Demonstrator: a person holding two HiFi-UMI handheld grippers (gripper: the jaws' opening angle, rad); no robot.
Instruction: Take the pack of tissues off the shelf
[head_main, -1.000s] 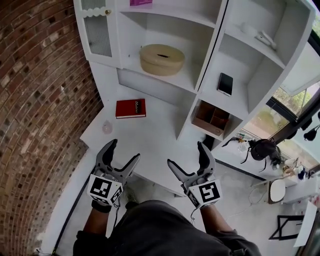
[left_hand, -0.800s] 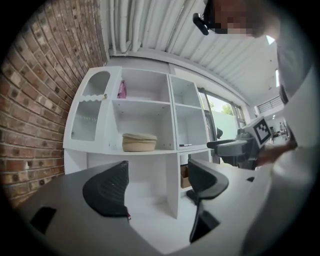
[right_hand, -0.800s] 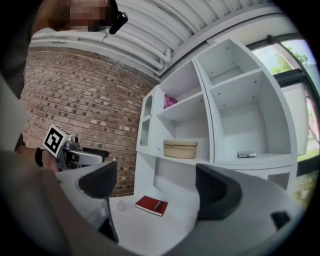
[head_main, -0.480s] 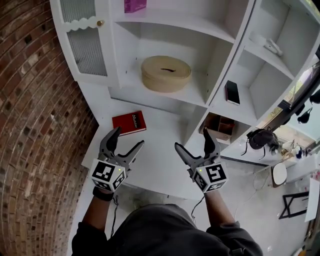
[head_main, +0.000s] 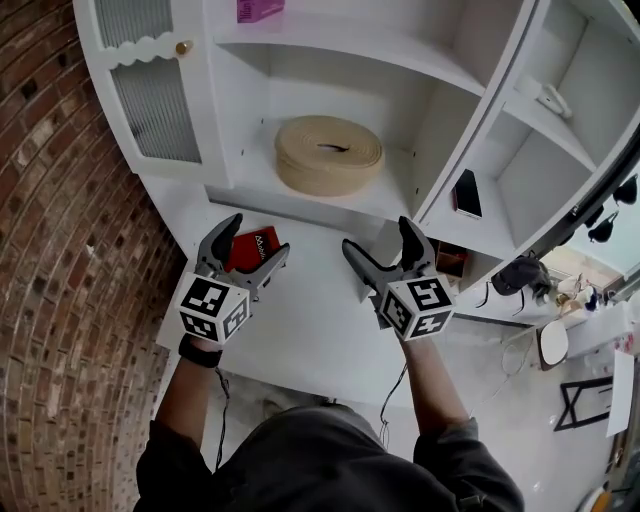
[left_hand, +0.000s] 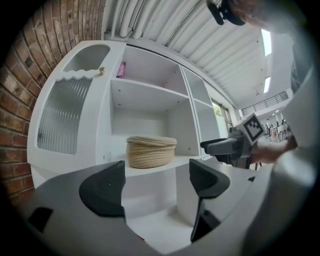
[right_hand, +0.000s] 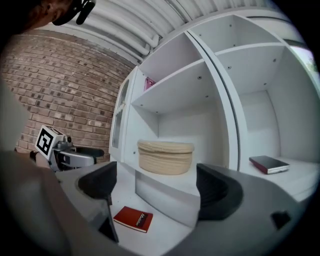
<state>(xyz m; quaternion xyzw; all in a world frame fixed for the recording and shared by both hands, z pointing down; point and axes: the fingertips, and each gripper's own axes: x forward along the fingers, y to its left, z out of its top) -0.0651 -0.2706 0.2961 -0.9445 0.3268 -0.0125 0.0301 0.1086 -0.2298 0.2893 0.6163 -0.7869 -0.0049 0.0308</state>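
Note:
A pink pack of tissues (head_main: 259, 9) lies on the top shelf of the white cabinet (head_main: 420, 120), at the upper edge of the head view; it shows small in the left gripper view (left_hand: 121, 70) and the right gripper view (right_hand: 149, 83). Both grippers are held level over the white counter, well below that shelf. My left gripper (head_main: 254, 239) is open, its jaws have just been opening, and nothing is between them. My right gripper (head_main: 379, 237) is open too and holds nothing.
A round woven basket (head_main: 329, 153) sits on the shelf below the pack. A red book (head_main: 258, 246) lies on the counter, partly behind the left gripper. A dark flat case (head_main: 466, 193) is in the right compartment. A frosted door (head_main: 150, 100) and a brick wall (head_main: 60, 300) stand left.
Both grippers have moved forward over the counter toward the cabinet and risen a little. The head view has closed in on the shelves. The left gripper now covers part of the red book.

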